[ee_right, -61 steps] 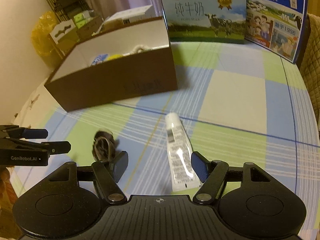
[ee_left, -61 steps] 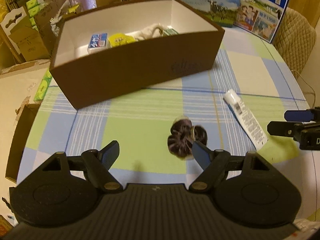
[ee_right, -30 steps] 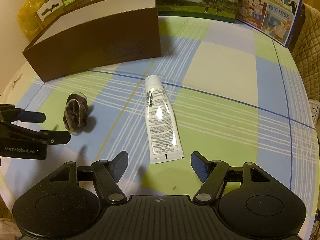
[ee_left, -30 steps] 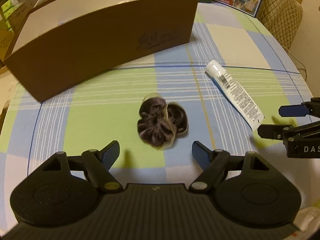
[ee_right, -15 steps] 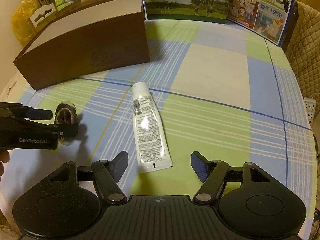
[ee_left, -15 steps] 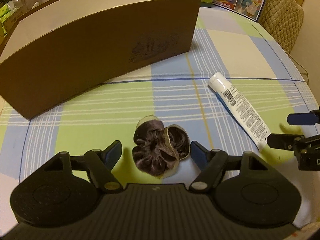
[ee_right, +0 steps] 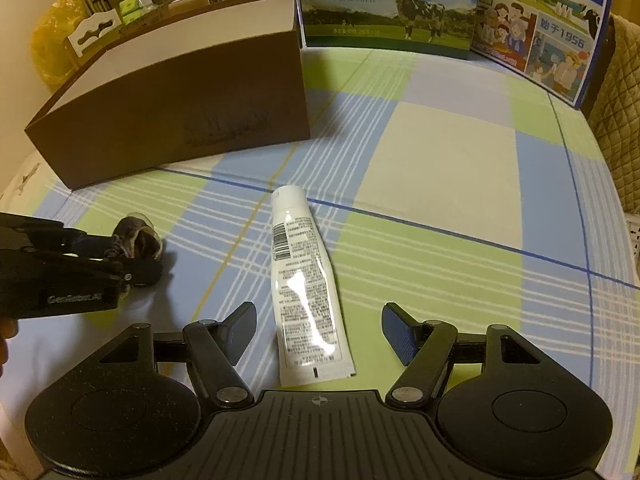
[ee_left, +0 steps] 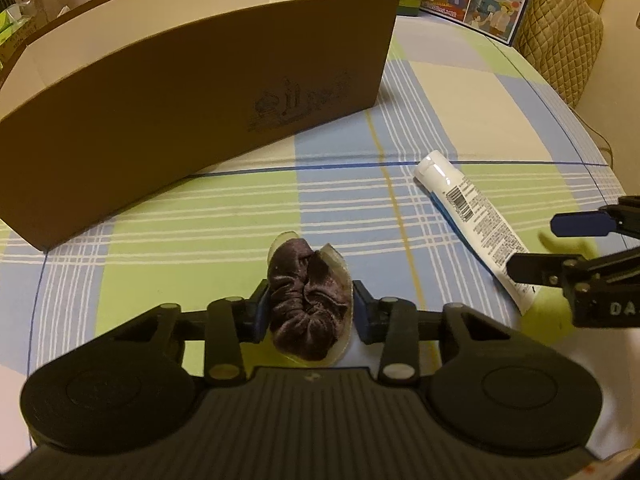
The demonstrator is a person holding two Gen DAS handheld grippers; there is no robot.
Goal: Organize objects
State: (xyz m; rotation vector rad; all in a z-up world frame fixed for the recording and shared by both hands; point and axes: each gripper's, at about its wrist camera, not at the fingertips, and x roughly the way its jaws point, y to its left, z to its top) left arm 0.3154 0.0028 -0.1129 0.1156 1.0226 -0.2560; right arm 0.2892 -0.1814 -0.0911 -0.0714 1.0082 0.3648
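Covering the whole surface, a checked tablecloth (ee_right: 440, 152) in green, blue and cream carries everything. A long brown box (ee_left: 192, 92) with a white inside stands at the back left, and two milk cartons (ee_right: 384, 4) stand upright behind it. Nearer, a white tube (ee_right: 306, 280) lies flat, cap toward the box, its crimped end between the spread, empty fingers of the right gripper (ee_right: 318, 330). Well left of the tube, the left gripper (ee_left: 310, 314) has just been closing and now clenches a dark purple scrunchie (ee_left: 308, 304) down on the cloth, pads pressing both its sides.
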